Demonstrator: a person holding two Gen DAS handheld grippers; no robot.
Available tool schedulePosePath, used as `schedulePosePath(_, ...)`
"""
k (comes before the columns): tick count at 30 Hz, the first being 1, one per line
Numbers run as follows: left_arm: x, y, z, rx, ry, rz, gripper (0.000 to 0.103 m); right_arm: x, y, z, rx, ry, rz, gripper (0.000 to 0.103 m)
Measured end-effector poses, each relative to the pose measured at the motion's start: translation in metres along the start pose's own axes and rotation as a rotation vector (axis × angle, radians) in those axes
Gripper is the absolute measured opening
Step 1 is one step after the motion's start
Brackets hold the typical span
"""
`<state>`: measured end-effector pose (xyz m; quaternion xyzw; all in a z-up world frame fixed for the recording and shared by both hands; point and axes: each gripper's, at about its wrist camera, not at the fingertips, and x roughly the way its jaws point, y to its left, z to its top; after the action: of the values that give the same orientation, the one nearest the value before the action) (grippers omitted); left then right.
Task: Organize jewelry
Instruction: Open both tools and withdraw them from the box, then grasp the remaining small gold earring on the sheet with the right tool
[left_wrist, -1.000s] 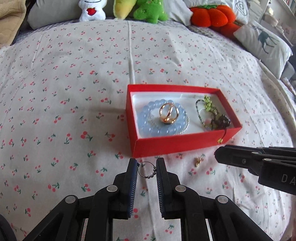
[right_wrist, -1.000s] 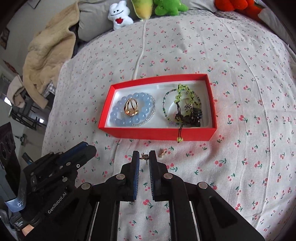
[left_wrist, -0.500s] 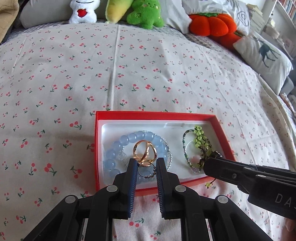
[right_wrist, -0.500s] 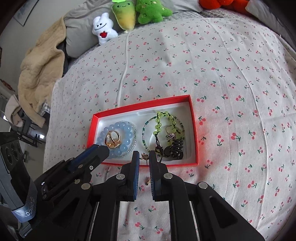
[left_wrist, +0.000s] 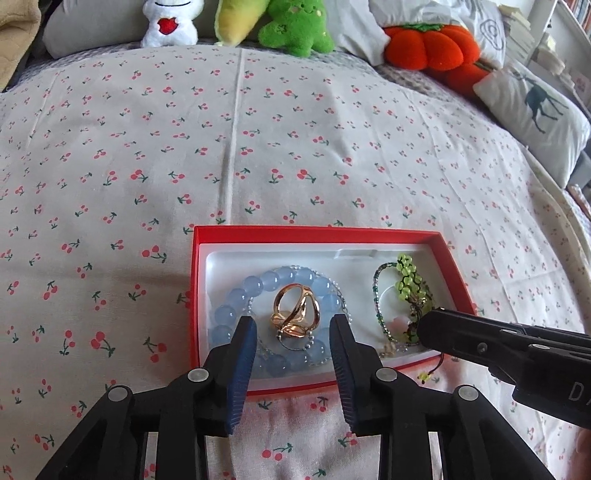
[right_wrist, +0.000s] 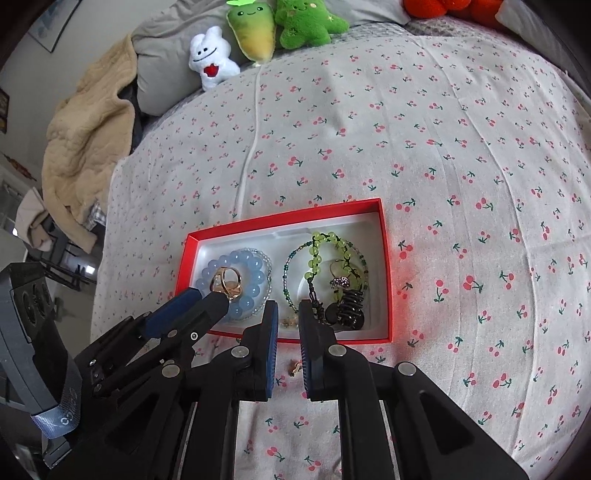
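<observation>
A red jewelry box (left_wrist: 454, 258) (right_wrist: 386, 273) with a white liner lies on the cherry-print bedspread. In it are a blue bead bracelet (left_wrist: 258, 284) (right_wrist: 247, 266), gold rings (left_wrist: 295, 310) (right_wrist: 227, 282), a green bead bracelet (left_wrist: 406, 284) (right_wrist: 317, 254) and dark pieces (right_wrist: 347, 310). A small silver bead ring (left_wrist: 295, 341) lies on the blue bracelet. My left gripper (left_wrist: 293, 332) is open over the box's front left. My right gripper (right_wrist: 288, 317) is open over the box's front edge; a small gold earring (right_wrist: 288, 322) lies in the box between its fingertips. Another gold earring (right_wrist: 294, 367) lies on the bedspread.
Plush toys line the far edge of the bed: white (left_wrist: 168, 22), yellow-green (left_wrist: 240, 18), green (left_wrist: 295, 27), orange pumpkin (left_wrist: 428, 48). A deer-print pillow (left_wrist: 535, 110) is at the right. A beige blanket (right_wrist: 85, 140) hangs off the left side.
Both grippers moved forward over the box and opened. The silver bead ring left my left gripper and the gold earring left my right gripper; both now lie in the box.
</observation>
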<state>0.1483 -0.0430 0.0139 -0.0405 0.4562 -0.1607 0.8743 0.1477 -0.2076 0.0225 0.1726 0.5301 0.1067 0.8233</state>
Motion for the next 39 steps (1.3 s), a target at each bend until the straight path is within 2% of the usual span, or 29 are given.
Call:
schedulePosePath(5,-0.013,0.003,-0.001,-0.006,-0.016,0.008,0.050,-0.010,0.001,-0.003,-0.018,-0.013,-0.009,0.018)
schedulePosePath(9,-0.024,0.004,-0.006,-0.001,-0.021,0.016,0.065,-0.023,0.001,-0.009,-0.056,-0.034,-0.029,0.038)
schedulePosePath(10,-0.027,0.004,-0.008,0.006,-0.023,0.019,0.068,-0.026,0.001,-0.011,-0.063,-0.038,-0.033,0.040)
schedulePosePath(12,-0.034,0.003,-0.012,0.021,-0.034,0.031,0.081,-0.032,0.000,-0.017,-0.079,-0.043,-0.041,0.048)
schedulePosePath(15,-0.045,0.004,-0.018,0.040,-0.043,0.042,0.087,-0.039,-0.002,-0.026,-0.099,-0.046,-0.059,0.055)
schedulePosePath(24,-0.062,0.010,-0.046,0.045,-0.005,0.078,0.095,-0.046,-0.006,-0.057,-0.163,-0.041,-0.127,0.067)
schedulePosePath(39,-0.068,0.018,-0.095,0.094,0.108,0.163,0.098,-0.030,0.004,-0.105,-0.267,0.040,-0.197,0.070)
